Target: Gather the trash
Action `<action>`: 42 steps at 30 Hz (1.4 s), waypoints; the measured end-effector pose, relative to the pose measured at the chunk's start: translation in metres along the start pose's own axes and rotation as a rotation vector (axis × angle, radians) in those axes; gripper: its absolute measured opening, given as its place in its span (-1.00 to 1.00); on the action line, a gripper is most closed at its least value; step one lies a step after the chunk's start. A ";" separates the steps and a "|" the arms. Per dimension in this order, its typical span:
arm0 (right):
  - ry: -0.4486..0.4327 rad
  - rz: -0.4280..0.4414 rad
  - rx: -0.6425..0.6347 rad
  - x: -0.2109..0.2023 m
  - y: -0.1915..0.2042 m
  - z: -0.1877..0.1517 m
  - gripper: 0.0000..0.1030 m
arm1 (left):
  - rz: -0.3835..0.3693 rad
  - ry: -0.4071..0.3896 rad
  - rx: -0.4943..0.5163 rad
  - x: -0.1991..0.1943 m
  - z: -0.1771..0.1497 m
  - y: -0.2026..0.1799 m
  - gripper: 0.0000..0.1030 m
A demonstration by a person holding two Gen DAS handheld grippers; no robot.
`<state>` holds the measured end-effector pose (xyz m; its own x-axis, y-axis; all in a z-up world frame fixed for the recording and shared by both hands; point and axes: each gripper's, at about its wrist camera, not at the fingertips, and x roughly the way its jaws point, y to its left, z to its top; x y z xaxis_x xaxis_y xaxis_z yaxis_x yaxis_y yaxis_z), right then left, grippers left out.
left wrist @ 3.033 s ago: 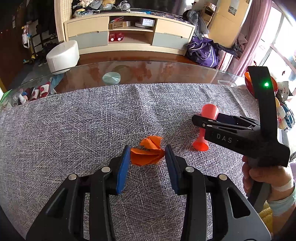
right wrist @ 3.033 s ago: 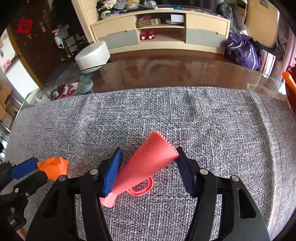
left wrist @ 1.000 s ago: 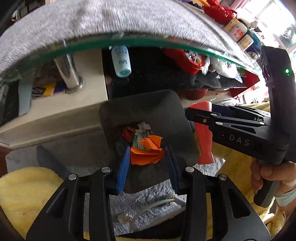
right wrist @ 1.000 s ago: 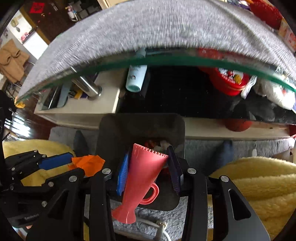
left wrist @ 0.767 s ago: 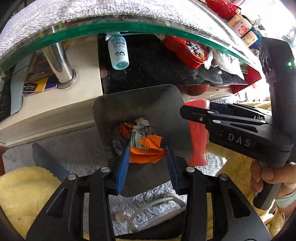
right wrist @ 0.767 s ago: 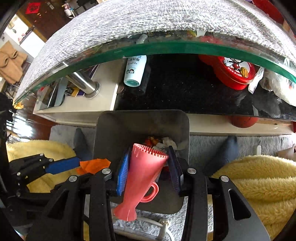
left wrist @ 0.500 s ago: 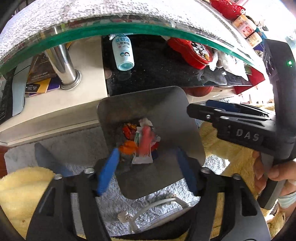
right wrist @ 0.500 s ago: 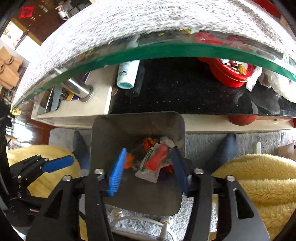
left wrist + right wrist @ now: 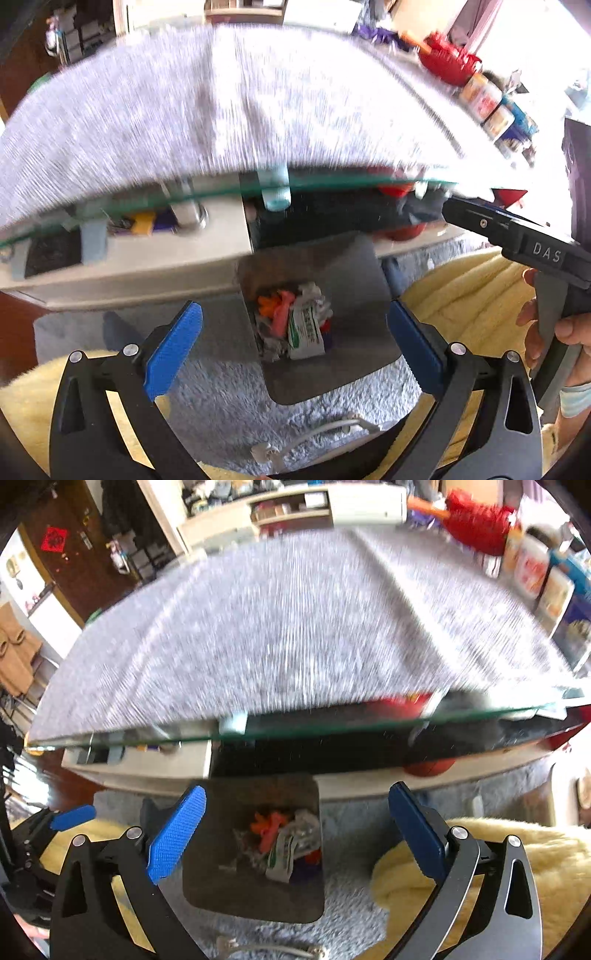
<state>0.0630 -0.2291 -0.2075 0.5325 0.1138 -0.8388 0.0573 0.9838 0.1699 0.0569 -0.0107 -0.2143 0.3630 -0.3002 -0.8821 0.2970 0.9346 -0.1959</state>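
— We're looking straight down into the trash bin (image 9: 354, 273) now, and the left gripper (image 9: 295, 343) has just been opening — its blue fingers (image 9: 173, 341) stand wide apart with nothing between them.

— Same on our other side: the right gripper (image 9: 295, 829) has just been opening too, fingers (image 9: 177, 834) spread as far as they go, and they hold nothing.

— So where's the trash? We see the orange paper (image 9: 266, 304) lying inside the bin, on the heap at its bottom.

— And the pink cup (image 9: 282, 312) lies in the bin right beside that paper, leaning against a white wrapper with green print (image 9: 306, 326).

— From the right wrist view we get the same heap: orange paper (image 9: 258, 823), pink cup (image 9: 271, 834) and the wrapper (image 9: 286, 856), all inside the bin (image 9: 218, 886).

— The bin stands on a grey carpet (image 9: 221, 402), just in front of the glass tabletop (image 9: 332, 181) whose edge runs above the bin in both views.

— A grey cloth (image 9: 280, 627) covers that tabletop, badly blurred for us.

— To the right of the bin, in the left wrist view, we see a hand (image 9: 554, 332) gripping the right gripper's handle, over a yellow fluffy blanket (image 9: 461, 295).

— And a white cable (image 9: 314, 432) lies on the carpet, on the near side of the bin.
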 end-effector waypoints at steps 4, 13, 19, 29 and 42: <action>-0.124 -0.012 -0.021 -0.039 0.003 0.010 0.93 | 0.035 -0.122 0.023 -0.042 0.011 -0.007 0.84; -0.417 -0.080 -0.016 -0.137 0.012 0.013 0.94 | 0.090 -0.444 0.019 -0.150 0.016 -0.017 0.84; -0.594 -0.111 -0.059 -0.193 0.026 0.006 0.94 | 0.133 -0.611 0.036 -0.202 0.013 -0.030 0.84; -0.668 -0.146 -0.072 -0.217 0.030 -0.005 0.94 | 0.221 -0.713 0.050 -0.230 0.003 -0.043 0.84; -0.623 -0.162 -0.081 -0.194 0.037 -0.010 0.94 | 0.252 -0.678 0.046 -0.205 -0.002 -0.040 0.84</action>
<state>-0.0465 -0.2133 -0.0439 0.9139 -0.1143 -0.3895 0.1270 0.9919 0.0068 -0.0308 0.0142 -0.0263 0.8890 -0.1428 -0.4350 0.1631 0.9866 0.0095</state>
